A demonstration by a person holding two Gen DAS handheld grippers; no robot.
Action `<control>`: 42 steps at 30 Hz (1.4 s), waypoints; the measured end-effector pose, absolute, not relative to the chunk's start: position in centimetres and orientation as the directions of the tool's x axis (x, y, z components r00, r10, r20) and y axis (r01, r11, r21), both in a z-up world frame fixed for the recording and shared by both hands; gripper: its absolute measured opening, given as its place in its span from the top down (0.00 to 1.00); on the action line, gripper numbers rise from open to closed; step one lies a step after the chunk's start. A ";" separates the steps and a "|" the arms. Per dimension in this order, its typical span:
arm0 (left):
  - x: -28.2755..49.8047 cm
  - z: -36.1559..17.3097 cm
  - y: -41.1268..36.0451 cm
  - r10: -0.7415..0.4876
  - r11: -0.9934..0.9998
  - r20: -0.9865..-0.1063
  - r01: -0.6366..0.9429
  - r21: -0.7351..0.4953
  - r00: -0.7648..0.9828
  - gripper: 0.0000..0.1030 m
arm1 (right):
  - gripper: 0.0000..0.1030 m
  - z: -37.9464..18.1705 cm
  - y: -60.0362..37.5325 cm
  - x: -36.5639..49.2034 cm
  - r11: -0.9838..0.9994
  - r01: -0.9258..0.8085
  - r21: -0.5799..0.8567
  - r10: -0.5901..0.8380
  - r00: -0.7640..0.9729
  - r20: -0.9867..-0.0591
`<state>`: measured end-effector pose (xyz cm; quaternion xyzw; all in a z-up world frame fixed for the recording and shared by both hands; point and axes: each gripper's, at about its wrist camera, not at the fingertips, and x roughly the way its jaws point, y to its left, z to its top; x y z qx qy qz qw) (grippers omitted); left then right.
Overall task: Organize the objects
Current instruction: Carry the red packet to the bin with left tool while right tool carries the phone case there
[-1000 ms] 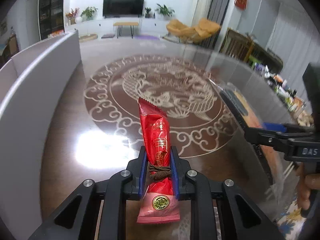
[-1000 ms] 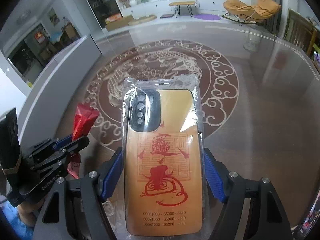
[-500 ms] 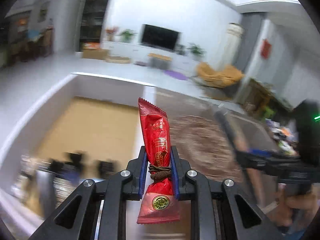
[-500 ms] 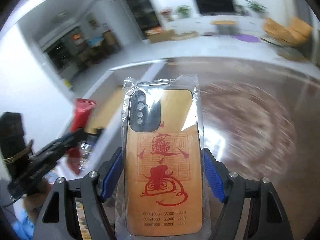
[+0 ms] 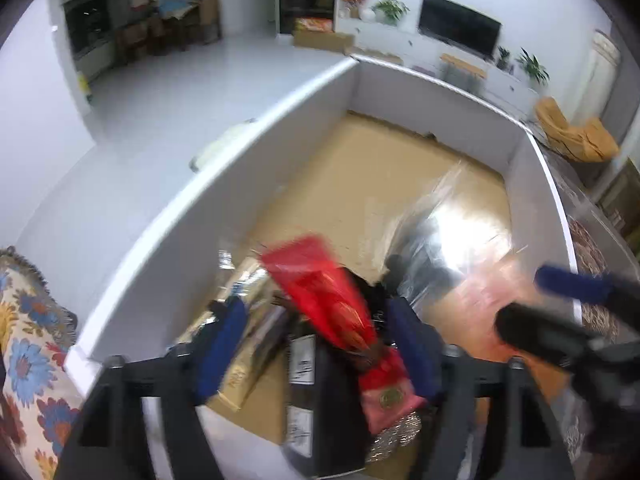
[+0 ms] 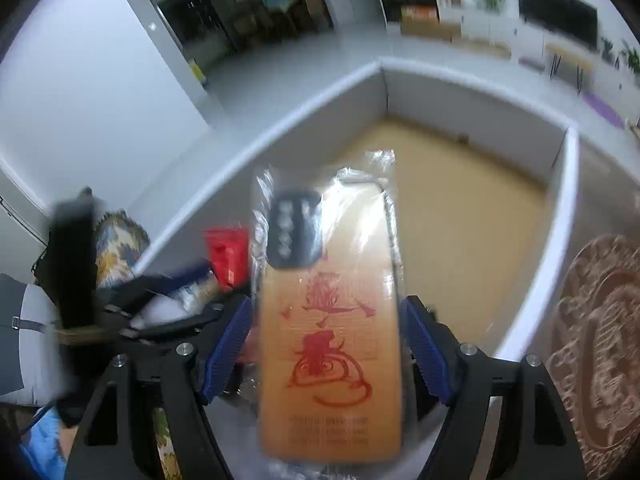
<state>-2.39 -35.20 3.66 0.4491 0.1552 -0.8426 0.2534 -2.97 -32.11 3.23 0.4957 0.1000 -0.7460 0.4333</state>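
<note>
Over the near corner of a white-walled box (image 5: 248, 148) with a tan floor, my left gripper (image 5: 318, 312) has its jaws opening. A red snack packet (image 5: 320, 284) lies tilted and loose between the wide-apart blue pads, which do not press on it. My right gripper (image 6: 328, 312) is shut on a tan phone case (image 6: 332, 320) with red markings, sealed in a clear bag, and holds it above the same box (image 6: 280, 128). The left view shows that bag (image 5: 452, 232) and the right gripper's blue pad (image 5: 572, 284). The red packet (image 6: 228, 256) also shows in the right view.
Several packaged items lie in the box's near corner, among them a black box with white labels (image 5: 308, 364) and a gold packet (image 5: 240, 376). A floral cloth (image 5: 28, 352) lies left of the box. The brown table with its pale emblem (image 6: 600, 340) is on the right.
Both grippers swung left, from over the patterned table to over the box. The left jaws went from shut on the red packet to wide apart, and the packet tipped over. The right grip is unchanged.
</note>
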 end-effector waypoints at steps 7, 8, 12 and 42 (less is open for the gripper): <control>-1.2 6.5 -32.9 -0.472 -0.786 -0.765 0.603 0.140 -0.439 0.04 | 0.15 4.0 -30.2 -2.9 -0.613 0.744 0.267 -0.562 -0.173 -0.809; -1.2 7.0 -32.5 -0.497 -0.773 -0.751 0.615 0.156 -0.434 0.03 | 0.13 4.6 -29.6 -3.0 -0.623 0.740 0.253 -0.563 -0.199 -0.802; 1.0 8.5 -32.0 -0.489 -0.761 -0.688 0.648 0.036 -0.536 0.03 | 0.07 6.2 -27.7 -3.2 -0.651 0.739 0.171 -0.514 -0.263 -0.816; 0.3 7.1 -32.3 -0.495 -0.714 -0.763 0.696 0.083 -0.417 0.03 | 0.01 4.1 -29.5 -1.7 -0.614 0.789 0.024 -0.379 -0.269 -0.885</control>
